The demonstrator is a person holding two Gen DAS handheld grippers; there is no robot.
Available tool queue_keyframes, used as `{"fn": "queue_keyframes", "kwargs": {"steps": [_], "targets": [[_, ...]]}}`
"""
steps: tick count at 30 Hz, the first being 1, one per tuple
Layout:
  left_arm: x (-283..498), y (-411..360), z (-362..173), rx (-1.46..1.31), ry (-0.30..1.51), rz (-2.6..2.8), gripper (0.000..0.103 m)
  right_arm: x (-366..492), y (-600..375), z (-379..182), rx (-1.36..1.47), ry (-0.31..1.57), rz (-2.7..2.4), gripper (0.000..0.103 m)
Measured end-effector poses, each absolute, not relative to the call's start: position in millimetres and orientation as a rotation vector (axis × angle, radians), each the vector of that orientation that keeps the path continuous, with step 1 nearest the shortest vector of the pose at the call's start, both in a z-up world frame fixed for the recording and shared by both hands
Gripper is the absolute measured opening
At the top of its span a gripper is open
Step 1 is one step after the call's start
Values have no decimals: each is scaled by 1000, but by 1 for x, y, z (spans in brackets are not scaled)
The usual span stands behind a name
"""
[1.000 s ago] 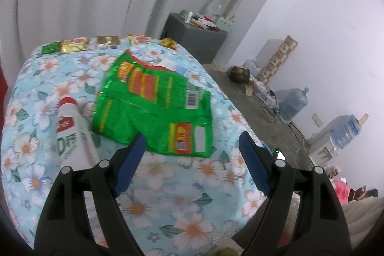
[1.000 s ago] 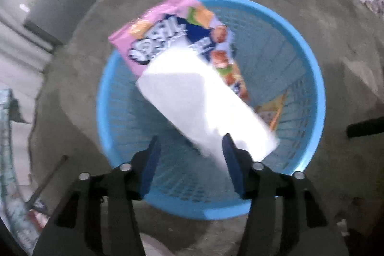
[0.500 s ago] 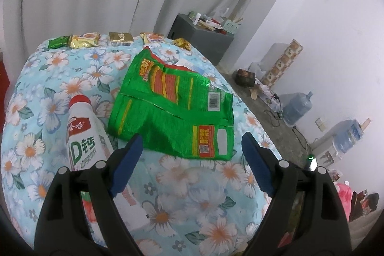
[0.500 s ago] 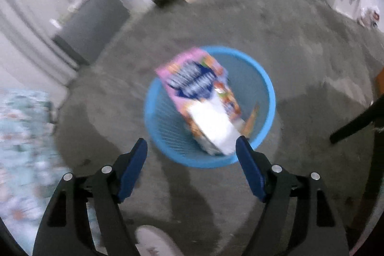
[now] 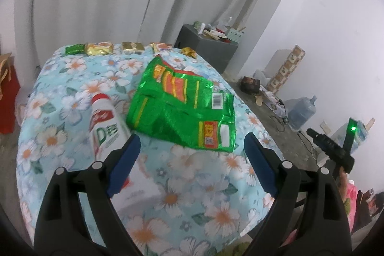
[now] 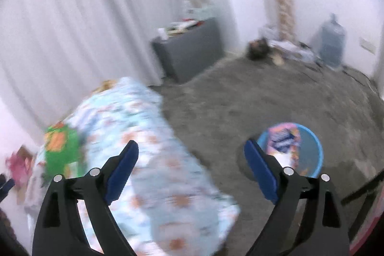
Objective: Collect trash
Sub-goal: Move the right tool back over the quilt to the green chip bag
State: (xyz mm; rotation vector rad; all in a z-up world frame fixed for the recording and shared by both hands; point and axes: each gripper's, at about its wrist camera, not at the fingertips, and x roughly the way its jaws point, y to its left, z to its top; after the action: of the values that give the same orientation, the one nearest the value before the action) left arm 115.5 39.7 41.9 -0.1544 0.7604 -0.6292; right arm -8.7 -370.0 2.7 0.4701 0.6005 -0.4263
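A crumpled green snack bag (image 5: 182, 109) lies on the floral-clothed table (image 5: 168, 196). A white drink bottle with a red cap (image 5: 104, 128) lies left of it. My left gripper (image 5: 192, 157) is open and empty just in front of the bag. My right gripper (image 6: 192, 164) is open and empty, above the table's edge. The blue basket (image 6: 312, 155) stands on the floor at the right with a pink snack bag (image 6: 283, 138) in it. The green bag also shows blurred in the right wrist view (image 6: 62, 150).
Several small wrappers (image 5: 129, 47) line the table's far edge. A grey cabinet (image 5: 204, 48) stands by the curtain. Water jugs (image 5: 301, 109) and clutter sit along the far wall. A red bag (image 5: 7, 97) is left of the table.
My right gripper let the pink bag fall into the blue basket, opened wide, and swung up and left toward the table. My left gripper pulled back slightly from the green bag.
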Motion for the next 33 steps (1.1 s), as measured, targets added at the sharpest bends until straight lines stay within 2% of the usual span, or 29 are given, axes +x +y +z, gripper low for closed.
{"fn": "queue_keyframes", "kwargs": {"steps": [10,19,27,33], "targets": [[92,79,34,-145,756,-462,86,45,-227,-1,338,768,-204,96],[92,125,8,-218,799,-349,86,71,-169,-15,59,826,-227,97],[103,139,-16,-269,834,-364,87,76,-183,-16,348,811,24,97],[113,146,-23,-323,823,-409,86,102,-196,-12,431,814,31,97]]}}
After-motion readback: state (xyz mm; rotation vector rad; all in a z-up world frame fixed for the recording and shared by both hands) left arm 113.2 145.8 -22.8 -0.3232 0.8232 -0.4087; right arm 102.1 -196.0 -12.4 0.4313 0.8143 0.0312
